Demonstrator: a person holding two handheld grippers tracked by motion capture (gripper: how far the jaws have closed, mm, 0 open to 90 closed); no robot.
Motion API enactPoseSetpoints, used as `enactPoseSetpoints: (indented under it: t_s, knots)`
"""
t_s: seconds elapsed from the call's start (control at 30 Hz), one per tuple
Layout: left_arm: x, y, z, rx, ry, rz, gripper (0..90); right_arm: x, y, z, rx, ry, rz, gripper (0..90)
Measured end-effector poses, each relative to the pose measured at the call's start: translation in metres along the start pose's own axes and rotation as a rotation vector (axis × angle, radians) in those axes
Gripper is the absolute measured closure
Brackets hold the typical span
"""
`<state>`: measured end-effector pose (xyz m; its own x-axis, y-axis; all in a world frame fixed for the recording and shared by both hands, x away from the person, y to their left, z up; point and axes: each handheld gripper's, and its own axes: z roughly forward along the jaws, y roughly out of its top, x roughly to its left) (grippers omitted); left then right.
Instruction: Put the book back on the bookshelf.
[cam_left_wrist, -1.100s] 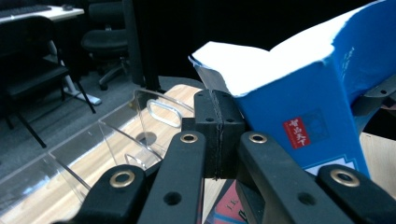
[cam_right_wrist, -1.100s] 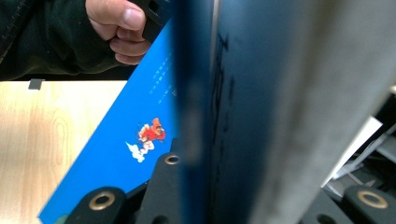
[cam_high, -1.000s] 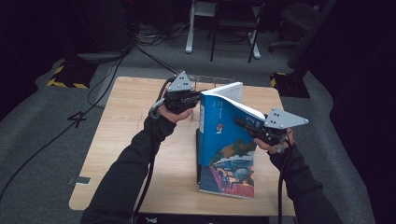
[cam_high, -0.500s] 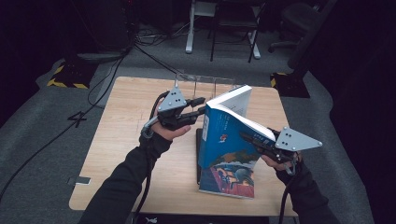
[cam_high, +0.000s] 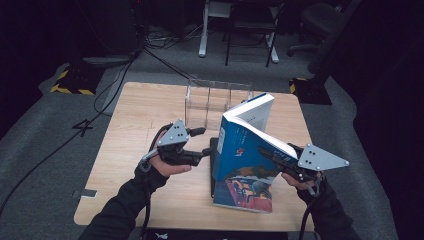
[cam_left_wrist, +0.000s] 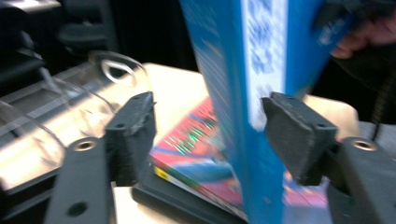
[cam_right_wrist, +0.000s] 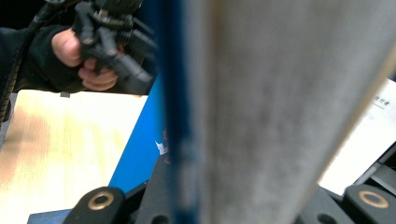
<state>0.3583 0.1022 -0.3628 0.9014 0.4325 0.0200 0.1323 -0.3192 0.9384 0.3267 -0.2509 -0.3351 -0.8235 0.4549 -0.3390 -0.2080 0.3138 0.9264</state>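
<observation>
A thick blue book (cam_high: 245, 145) stands tilted on its lower edge near the table's front. My right gripper (cam_high: 274, 154) is shut on its right side, its page edges (cam_right_wrist: 289, 93) between the jaws. My left gripper (cam_high: 202, 143) hovers just left of the spine, apart from it. Its jaws have just been opening and stand wide, and the blue spine (cam_left_wrist: 261, 70) shows between the pads (cam_left_wrist: 133, 126) untouched. Under the upright book a book with a colourful cover (cam_high: 244, 194) lies flat on a black book (cam_high: 213, 150).
A clear plastic book rack (cam_high: 210, 97) stands at the table's back middle, behind the books. Bare wooden table (cam_high: 130, 115) stretches to the left. Cables, chairs and yellow-black floor markers lie on the floor beyond the table's far edge.
My left gripper let go of the blue book's top, opened, and dropped down to the left. The right gripper moved slightly right and nearer with the book, which now leans more.
</observation>
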Motion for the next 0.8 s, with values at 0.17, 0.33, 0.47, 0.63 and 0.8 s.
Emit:
enactPoseSetpoints:
  t_s: [0.17,0.33,0.47,0.63,0.8]
  knots:
    - [-0.014,-0.018,0.016,0.065,-0.059,0.013,20.1,0.005,0.001,-0.003,0.001,0.010,-0.002,78.5]
    - [-0.024,-0.027,0.039,0.115,-0.102,0.025,17.9,0.009,0.002,-0.007,-0.001,0.025,-0.011,77.9]
    - [-0.028,-0.025,0.054,0.103,-0.119,0.019,22.3,0.011,0.003,-0.012,0.010,0.029,-0.025,77.6]
    - [-0.032,-0.016,0.065,0.068,-0.142,0.032,35.5,0.014,0.001,-0.022,0.009,0.031,-0.020,75.7]
    - [-0.035,-0.003,0.068,0.022,-0.153,0.052,42.2,0.013,-0.008,-0.036,-0.005,-0.005,0.009,69.9]
